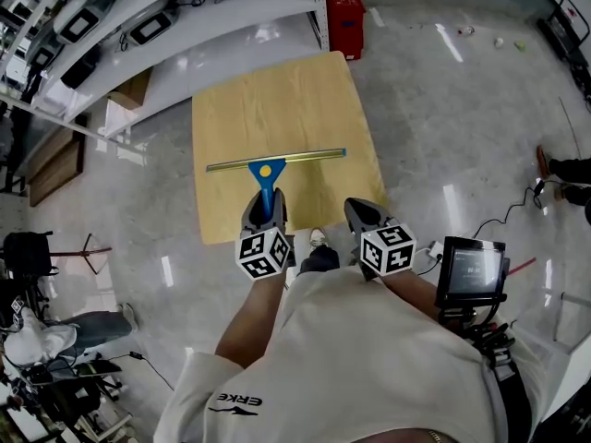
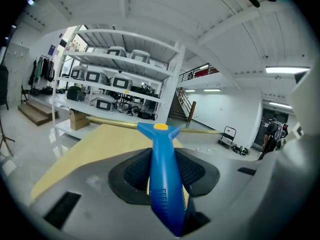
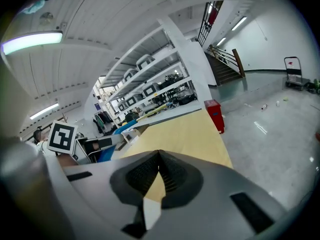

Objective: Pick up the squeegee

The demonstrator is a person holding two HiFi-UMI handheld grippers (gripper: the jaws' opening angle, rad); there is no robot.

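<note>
The squeegee [image 1: 268, 168] has a blue handle, a yellow button and a long brass-and-green blade bar. My left gripper [image 1: 265, 209] is shut on its handle and holds it lifted above the wooden table [image 1: 231, 118]. In the left gripper view the blue handle [image 2: 165, 174] runs between the two black pads and the blade bar [image 2: 112, 123] crosses ahead. My right gripper [image 1: 363, 213] hovers to the right of it over the table's near right corner; its jaws are shut with nothing between them [image 3: 159, 170]. The right gripper view catches the left gripper's marker cube [image 3: 62, 136] and the blue handle [image 3: 123, 128].
White shelving [image 1: 166, 26] with monitors and cables runs behind the table. A red crate [image 1: 344, 17] stands at the far right corner. A small screen on a stand [image 1: 472, 272] is at my right hip. Grey polished floor [image 1: 443, 127] lies all around.
</note>
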